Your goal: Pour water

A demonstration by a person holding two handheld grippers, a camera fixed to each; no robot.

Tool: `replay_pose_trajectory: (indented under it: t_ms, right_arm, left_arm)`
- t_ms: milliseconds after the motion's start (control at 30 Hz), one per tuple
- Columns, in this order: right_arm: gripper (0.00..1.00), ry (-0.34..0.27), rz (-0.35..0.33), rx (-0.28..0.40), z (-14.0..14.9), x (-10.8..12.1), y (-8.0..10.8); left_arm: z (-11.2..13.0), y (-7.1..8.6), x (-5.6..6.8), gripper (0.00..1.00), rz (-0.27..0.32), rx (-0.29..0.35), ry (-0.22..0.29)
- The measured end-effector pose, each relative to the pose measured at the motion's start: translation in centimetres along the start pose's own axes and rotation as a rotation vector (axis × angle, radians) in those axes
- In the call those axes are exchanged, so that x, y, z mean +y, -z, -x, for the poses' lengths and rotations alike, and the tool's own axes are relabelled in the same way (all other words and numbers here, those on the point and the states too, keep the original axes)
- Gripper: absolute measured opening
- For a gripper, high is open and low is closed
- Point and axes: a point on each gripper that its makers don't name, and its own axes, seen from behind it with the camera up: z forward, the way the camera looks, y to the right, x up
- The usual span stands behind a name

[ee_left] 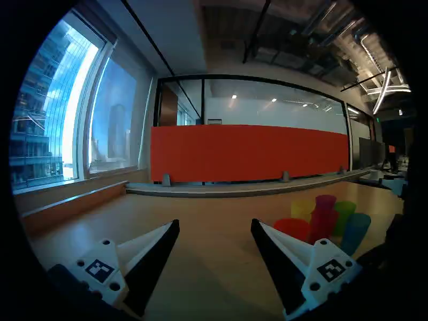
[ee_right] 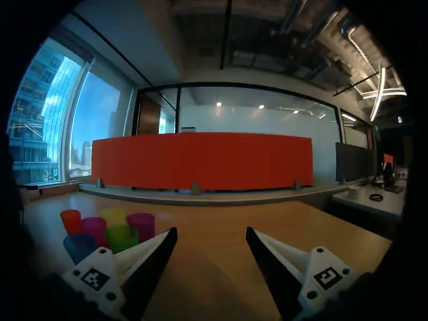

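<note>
Approach stage: left gripper (ee_left: 215, 229) and right gripper (ee_right: 211, 235), both spread and empty, face colored cups (ee_right: 120, 233); next move likely calls for grasping one.

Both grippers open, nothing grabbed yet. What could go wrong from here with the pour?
1. The cups stand packed together, seemingly touching; closing the right gripper on one may topple its neighbours.
2. I cannot tell which cup holds water, so a wrong pick could spill onto the wooden table.
3. In the left gripper view the cluster sits off to the side of the left gripper; swinging in may clip the red cup.
</note>
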Motion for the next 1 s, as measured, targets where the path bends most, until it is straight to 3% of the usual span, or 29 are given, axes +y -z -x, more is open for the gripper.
replay_pose_trajectory:
  t_ms: [200, 400, 800, 1000]
  right_arm:
    - [0.99, -0.004, -0.016, 0.002, -0.2, -0.1, 0.0]
    - [0.99, -0.002, -0.024, 0.011, -2.3, 0.3, 0.1]
    - [0.99, 0.053, -0.042, -0.023, -7.2, 0.8, 0.4]
    - [0.99, 0.047, -0.05, -0.041, -9.9, 0.8, 0.1]
  left_arm:
    - [-0.1, -0.2, 1.0, 1.0, 0.021, -0.007, 0.01]
    - [-2.3, -0.1, 1.0, 1.0, 0.015, 0.0, 0.03]
    - [-6.5, -0.8, 1.9, 1.0, 0.053, -0.043, -0.009]
    - [-10.2, -1.6, 1.9, 1.0, 0.058, -0.032, -0.044]
